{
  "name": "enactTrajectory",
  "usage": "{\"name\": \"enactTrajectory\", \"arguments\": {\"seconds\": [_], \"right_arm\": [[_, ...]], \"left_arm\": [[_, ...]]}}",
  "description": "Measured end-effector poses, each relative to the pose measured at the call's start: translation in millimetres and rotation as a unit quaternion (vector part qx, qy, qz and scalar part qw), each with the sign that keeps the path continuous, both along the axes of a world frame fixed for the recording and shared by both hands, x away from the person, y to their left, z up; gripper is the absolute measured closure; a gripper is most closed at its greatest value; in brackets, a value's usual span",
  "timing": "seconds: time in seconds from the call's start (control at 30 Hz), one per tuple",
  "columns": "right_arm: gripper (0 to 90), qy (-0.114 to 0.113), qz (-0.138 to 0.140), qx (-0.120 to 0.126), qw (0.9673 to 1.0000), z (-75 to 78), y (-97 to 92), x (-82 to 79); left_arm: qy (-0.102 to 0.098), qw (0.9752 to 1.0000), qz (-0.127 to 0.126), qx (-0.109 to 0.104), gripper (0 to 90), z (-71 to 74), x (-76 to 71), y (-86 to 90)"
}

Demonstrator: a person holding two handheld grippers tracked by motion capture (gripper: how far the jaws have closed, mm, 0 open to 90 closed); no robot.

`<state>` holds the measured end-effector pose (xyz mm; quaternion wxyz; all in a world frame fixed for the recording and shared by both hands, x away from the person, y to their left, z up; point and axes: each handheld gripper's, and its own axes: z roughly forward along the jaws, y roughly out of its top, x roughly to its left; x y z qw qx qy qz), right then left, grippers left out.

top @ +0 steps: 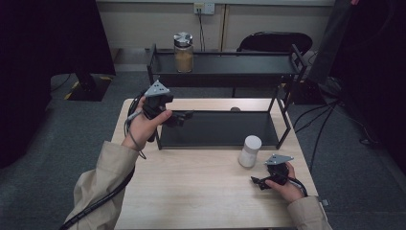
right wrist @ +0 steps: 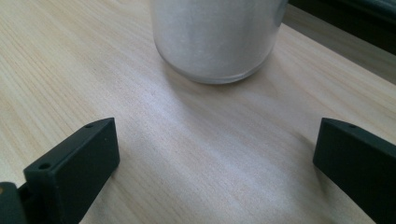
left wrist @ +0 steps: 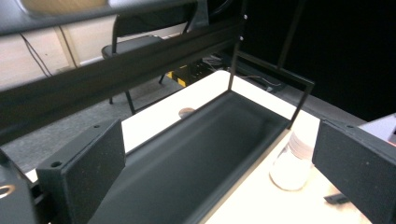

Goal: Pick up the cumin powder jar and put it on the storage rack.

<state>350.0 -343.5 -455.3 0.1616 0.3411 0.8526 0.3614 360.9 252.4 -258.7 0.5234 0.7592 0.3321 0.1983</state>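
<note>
Two shelves are seen on the black rack [top: 218,129], which is stood on the wooden table [top: 191,191]. Its low shelf [left wrist: 196,154] is seen ahead of and below the left gripper [top: 184,116], past its fingers [left wrist: 84,172], and nothing is held on that shelf. A brown jar [top: 183,52] with a shiny lid is stood on the top shelf, far from both grippers.

A white jar [top: 249,151] is stood upright on the table, just in front of the rack. It is seen right ahead of the right gripper [top: 258,182], a little past the fingertips and not touched by them. In the right gripper view the white jar [right wrist: 217,37] is lined up with the gap between the fingers [right wrist: 74,172].

Both grippers are held wide apart at the fingers, and nothing is gripped by either one.

The white jar is full of white powder, so some weight is to be expected. Its wall looks hard and smooth, like glass or stiff plastic, so it may slip or crack if dropped. It is best taken by the round sides, near the middle, with one finger on each side. The lid should not be pinched, because it could come loose.
</note>
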Motion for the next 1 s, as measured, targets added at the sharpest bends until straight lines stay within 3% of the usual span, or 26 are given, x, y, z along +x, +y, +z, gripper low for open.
{"name": "enactTrajectory", "arguments": {"seconds": [0.33,0.5,0.7,0.83,1.0], "right_arm": [[0.0,0.0,0.0,0.0,1.0,0.1,0.1,-0.1],[0.0,0.0,0.0,0.0,1.0,0.0,0.1,-0.1],[0.0,0.0,0.0,0.0,1.0,0.0,0.2,-0.1],[0.0,0.0,0.0,0.0,1.0,0.0,0.2,-0.2],[0.0,0.0,-0.001,0.0,1.0,0.0,0.2,-0.2]], "left_arm": [[-0.001,0.9998,0.004,0.021,1.7,-35.0,-20.8,4.9],[-0.006,0.999,-0.003,0.045,1.4,-47.4,-33.4,2.0],[-0.005,0.9991,-0.016,0.04,1.2,-71.3,-51.5,2.0],[0.009,0.999,-0.016,0.04,1.2,-89.9,-59.6,2.9],[0.03,0.9992,-0.009,0.026,1.6,-113.5,-66.0,7.4]]}}
